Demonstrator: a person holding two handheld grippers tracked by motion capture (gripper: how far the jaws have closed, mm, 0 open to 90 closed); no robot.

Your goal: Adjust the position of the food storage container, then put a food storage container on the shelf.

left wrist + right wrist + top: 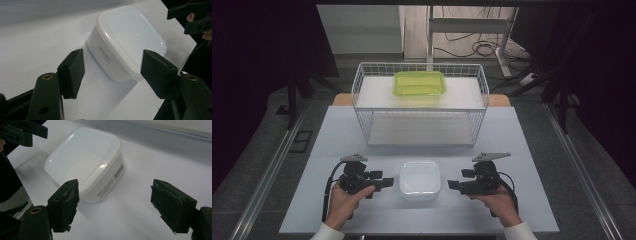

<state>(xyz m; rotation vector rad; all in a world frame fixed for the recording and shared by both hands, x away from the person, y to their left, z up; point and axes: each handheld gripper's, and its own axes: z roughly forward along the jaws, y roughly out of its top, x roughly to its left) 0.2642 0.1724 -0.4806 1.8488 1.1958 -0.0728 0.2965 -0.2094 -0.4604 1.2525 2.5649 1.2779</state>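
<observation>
The white, rounded-square plastic container with its lid on (pixel 420 179) sat on the near middle of the pale grey desk (pixel 337 135), on its own and held by nothing. Its side label faced my left tongs in the left gripper view (pixel 113 68), whose jaws stood released and wide apart, with only a near corner of the container showing in the gap between them and neither pad touching it. Those left tongs (pixel 384 183) lay just left of the container, pointing in at it. My right tongs (pixel 453 185) lay just right of the container, also aimed at it, jaws released and wide, empty, with bare desk between them in the right gripper view (pixel 115 203). Beyond the container, toward the far edge of the desk, stood a white wire basket rack (pixel 362 85), and on its upper shelf rested a lime-green translucent lidded box (pixel 419 83), well apart from the container.
</observation>
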